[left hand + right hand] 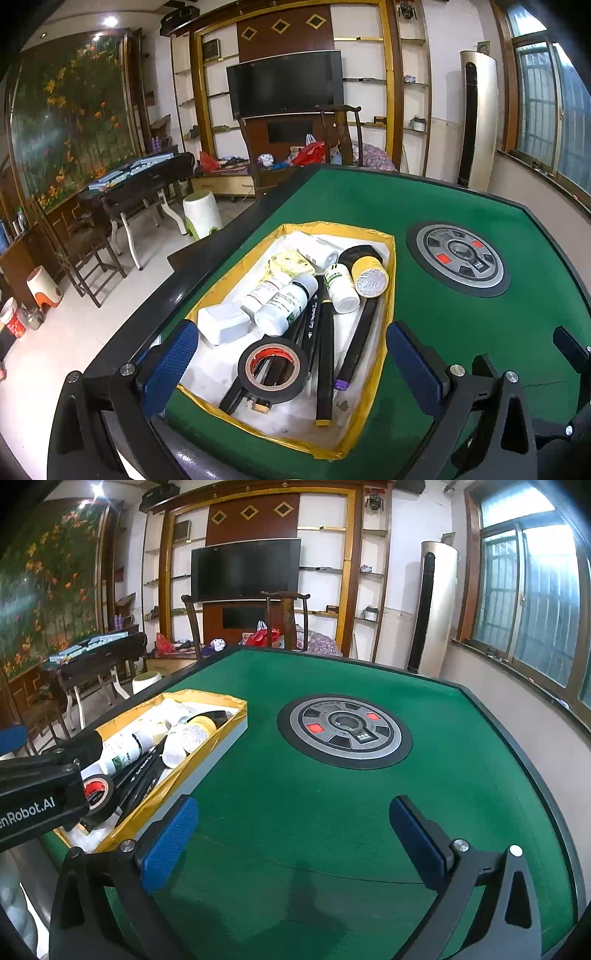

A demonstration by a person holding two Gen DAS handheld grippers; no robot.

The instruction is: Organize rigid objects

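A shallow yellow-rimmed tray [390, 280] sits on the green table, filled with rigid items: a black tape roll [272, 369], white bottles [282, 308], a white box [222, 323], a yellow-capped tube [369, 277], black pens [325, 354]. My left gripper [291, 363] hovers open over the tray's near end, nothing between its blue pads [170, 367]. In the right wrist view the tray [218, 738] lies to the left. My right gripper [293, 843] is open above bare green felt, right of the tray. The left gripper's black body [37, 801] hides part of the tray.
A round grey control hub with red buttons [458, 258] is set in the table's centre [343, 729]. The table's black edge [155, 299] runs left of the tray. Beyond stand a chair [286, 620], a side table [140, 181], a white stool [201, 218].
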